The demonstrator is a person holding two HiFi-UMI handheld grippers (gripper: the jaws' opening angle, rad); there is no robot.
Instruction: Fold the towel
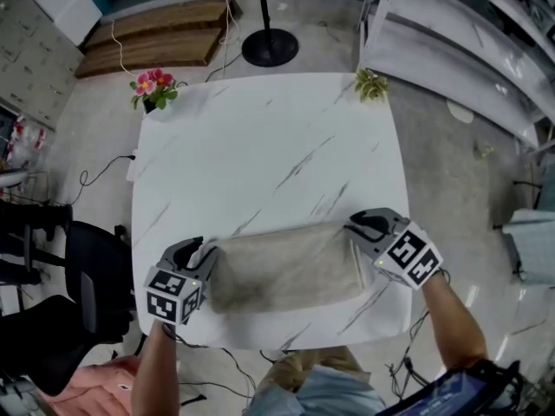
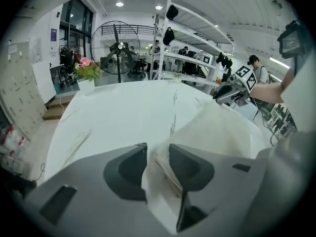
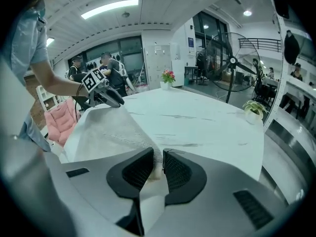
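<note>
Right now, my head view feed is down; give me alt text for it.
A folded beige towel lies near the front edge of a white marble table, with the left gripper at its left end and the right gripper at its right end.

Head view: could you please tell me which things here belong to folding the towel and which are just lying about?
Job in hand: towel, lying on the table near its front edge; left gripper and right gripper, one at each end of it.

Lying about: pink flowers, green plant, fan base, black chair, wooden boards.
</note>
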